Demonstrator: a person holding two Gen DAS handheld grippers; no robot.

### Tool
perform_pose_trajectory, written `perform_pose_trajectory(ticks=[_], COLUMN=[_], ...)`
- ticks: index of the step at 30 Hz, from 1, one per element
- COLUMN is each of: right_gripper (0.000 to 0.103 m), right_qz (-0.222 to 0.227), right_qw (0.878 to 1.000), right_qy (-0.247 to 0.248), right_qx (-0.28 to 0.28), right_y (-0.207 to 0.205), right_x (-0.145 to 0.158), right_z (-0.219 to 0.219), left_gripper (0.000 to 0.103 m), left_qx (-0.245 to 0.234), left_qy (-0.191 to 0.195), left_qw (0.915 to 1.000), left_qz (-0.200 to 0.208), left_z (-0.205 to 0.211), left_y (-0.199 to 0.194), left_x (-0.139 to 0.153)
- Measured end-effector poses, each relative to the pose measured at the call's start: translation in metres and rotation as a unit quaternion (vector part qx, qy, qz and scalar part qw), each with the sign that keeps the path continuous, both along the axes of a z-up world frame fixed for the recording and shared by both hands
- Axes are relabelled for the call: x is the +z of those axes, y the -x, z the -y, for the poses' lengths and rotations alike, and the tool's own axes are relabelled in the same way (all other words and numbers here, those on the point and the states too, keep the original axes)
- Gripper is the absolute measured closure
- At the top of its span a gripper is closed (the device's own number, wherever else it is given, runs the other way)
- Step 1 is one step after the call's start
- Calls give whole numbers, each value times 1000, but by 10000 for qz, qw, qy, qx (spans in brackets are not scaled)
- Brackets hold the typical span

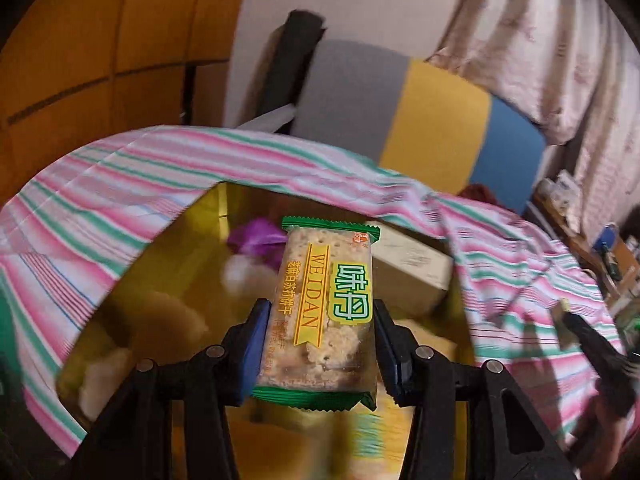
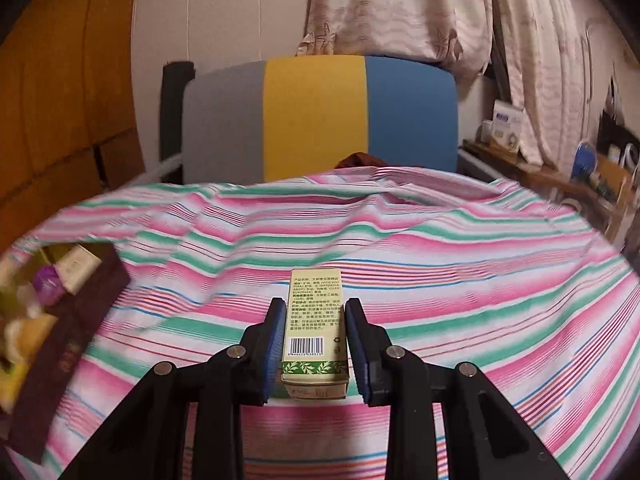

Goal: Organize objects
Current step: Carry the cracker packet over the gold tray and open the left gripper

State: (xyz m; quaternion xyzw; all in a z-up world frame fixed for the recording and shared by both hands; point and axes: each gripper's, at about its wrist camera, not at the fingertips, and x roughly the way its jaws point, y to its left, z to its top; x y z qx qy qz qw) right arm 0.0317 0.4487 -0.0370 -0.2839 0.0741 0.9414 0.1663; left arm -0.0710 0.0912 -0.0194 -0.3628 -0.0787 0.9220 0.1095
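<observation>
My left gripper [image 1: 320,312] is shut on a green-edged cracker packet [image 1: 324,312] marked WEIDAN and holds it above an open box with a yellow inside [image 1: 168,264]. In the box lie a purple item [image 1: 256,240], a cream carton [image 1: 408,268] and pale blurred things. My right gripper [image 2: 314,312] is shut on a small cream box with a barcode and green leaf band [image 2: 314,328], held above the striped cloth [image 2: 440,264]. The open box, with its dark brown wall [image 2: 68,340], shows at the left of the right wrist view. The right gripper's tip with its box shows in the left wrist view [image 1: 568,320].
The pink, green and white striped cloth [image 1: 120,184] covers the surface around the box. A grey, yellow and blue panel [image 2: 320,120] stands behind it. Curtains [image 2: 400,8] hang at the back. A cluttered shelf [image 2: 560,168] is at the right, a wooden wall [image 2: 60,100] at the left.
</observation>
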Motion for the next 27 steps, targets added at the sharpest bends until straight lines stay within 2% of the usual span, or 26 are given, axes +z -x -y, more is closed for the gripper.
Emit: perform_pose_trajectory(ticks=[6, 10, 13, 15, 17, 19, 22, 27], right_gripper=[73, 73, 73, 73, 73, 73, 73, 73], right_qz=[-250, -362, -380, -405, -386, -328, -204, -3], right_qw=[9974, 9922, 9879, 9851, 9821, 9785, 9711, 9618], right_qy=[275, 328, 452, 502, 549, 659, 839, 938], right_qx=[621, 1143, 1433, 1596, 1758, 1927, 2223, 2572], right_y=[0, 5, 9, 10, 12, 15, 20, 36], right_x=[16, 26, 32, 35, 37, 39, 40, 39], right_z=[48, 88, 111, 124, 136, 147, 164, 193], left_gripper=[56, 56, 53, 52, 40, 20, 4, 0], left_qx=[412, 477, 513, 606, 700, 920, 1152, 1379], left_qy=[-180, -134, -25, -123, -194, -348, -559, -411], left_qw=[9982, 9974, 9956, 9947, 9944, 9931, 9909, 9891], left_qz=[388, 525, 788, 824, 767, 632, 422, 310], left_z=[34, 40, 41, 46, 52, 61, 76, 89], left_y=[33, 51, 61, 60, 56, 48, 31, 4], left_x=[-9, -13, -21, -22, -19, -13, -4, 2])
